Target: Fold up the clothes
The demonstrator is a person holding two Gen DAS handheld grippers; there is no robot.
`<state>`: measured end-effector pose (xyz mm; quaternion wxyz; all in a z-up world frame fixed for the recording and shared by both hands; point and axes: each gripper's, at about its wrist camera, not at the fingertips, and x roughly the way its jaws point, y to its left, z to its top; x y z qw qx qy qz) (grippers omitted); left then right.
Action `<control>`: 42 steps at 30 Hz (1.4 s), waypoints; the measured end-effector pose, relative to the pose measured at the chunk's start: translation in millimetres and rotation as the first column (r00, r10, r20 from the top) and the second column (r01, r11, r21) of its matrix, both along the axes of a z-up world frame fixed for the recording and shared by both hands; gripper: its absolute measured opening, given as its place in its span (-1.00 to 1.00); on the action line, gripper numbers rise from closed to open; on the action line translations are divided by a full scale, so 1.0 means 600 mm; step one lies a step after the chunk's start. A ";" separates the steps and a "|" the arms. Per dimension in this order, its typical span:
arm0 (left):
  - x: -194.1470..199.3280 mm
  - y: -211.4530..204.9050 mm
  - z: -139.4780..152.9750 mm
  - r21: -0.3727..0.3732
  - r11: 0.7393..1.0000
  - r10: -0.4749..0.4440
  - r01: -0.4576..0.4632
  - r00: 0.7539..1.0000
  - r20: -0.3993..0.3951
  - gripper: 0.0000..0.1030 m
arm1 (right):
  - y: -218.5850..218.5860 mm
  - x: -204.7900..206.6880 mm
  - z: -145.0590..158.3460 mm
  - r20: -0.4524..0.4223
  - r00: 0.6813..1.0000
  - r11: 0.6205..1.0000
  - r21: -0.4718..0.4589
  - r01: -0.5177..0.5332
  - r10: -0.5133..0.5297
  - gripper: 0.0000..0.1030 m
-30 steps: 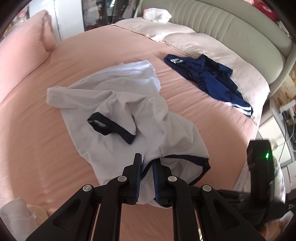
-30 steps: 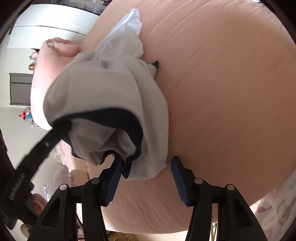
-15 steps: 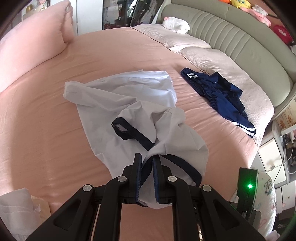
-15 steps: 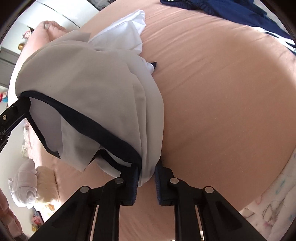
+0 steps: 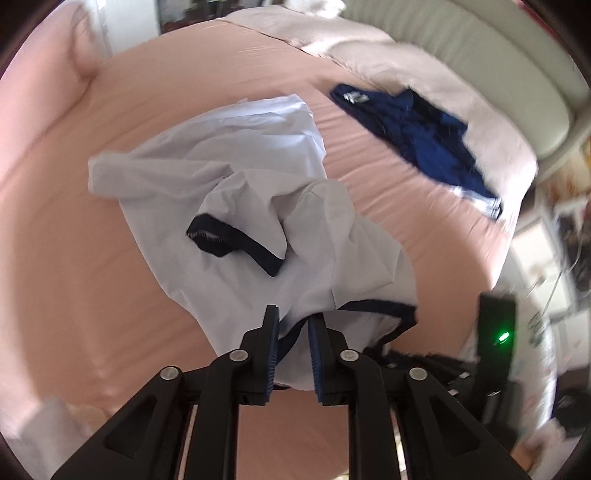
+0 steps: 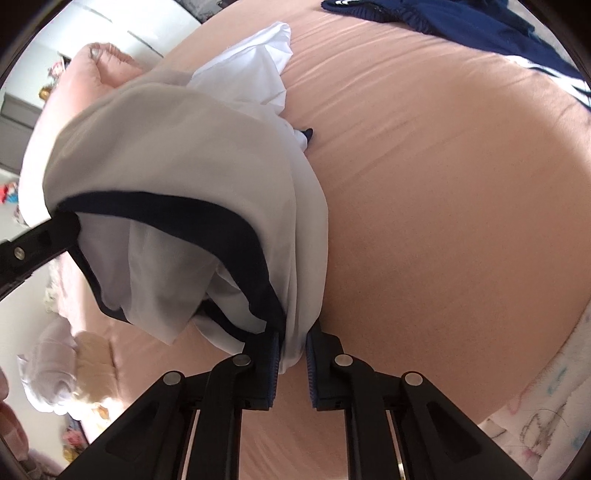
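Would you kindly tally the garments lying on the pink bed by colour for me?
White: 1, the shirt with navy trim
Navy: 1, the shorts with white stripes
Total: 2

Both wrist views looking steeply down at the bed [image 5: 74, 280], super close. Sharing the white shirt [image 5: 236, 162] and navy shorts [image 6: 461, 22].
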<state>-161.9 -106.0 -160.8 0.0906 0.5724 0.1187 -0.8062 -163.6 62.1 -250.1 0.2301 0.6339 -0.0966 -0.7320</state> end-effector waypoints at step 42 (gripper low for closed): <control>0.031 -0.022 0.083 -0.223 0.960 0.126 -0.168 0.973 -0.192 -0.84 | -0.051 -0.030 0.003 -0.038 0.999 0.997 -0.075 -0.006 0.003 0.16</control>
